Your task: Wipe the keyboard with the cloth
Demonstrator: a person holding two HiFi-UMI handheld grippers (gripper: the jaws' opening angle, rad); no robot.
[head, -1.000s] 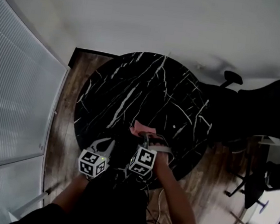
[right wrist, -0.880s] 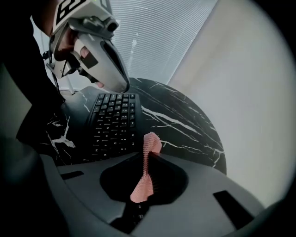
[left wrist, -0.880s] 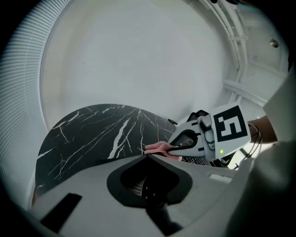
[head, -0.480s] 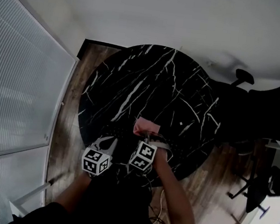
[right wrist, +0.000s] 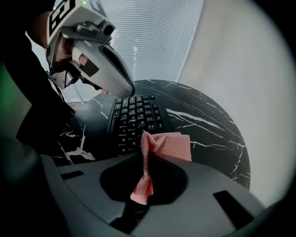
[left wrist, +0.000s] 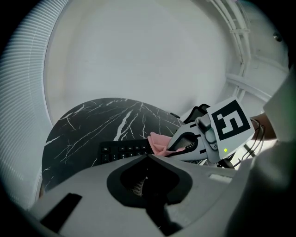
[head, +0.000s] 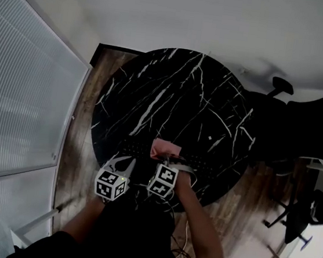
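While the right gripper (head: 166,164) clamps the pink cloth (right wrist: 169,144) on the keyboard (right wrist: 136,115) at the table's (head: 172,92) 6 o'clock edge, the left gripper (head: 126,163) is by the keyboard's 9 o'clock end, jaws together, empty.

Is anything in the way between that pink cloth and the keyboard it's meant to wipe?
Nothing visible. The right gripper pinches the cloth, whose free end sits right at the keyboard keys. The left gripper hovers near the keyboard's other end, apart from the cloth.
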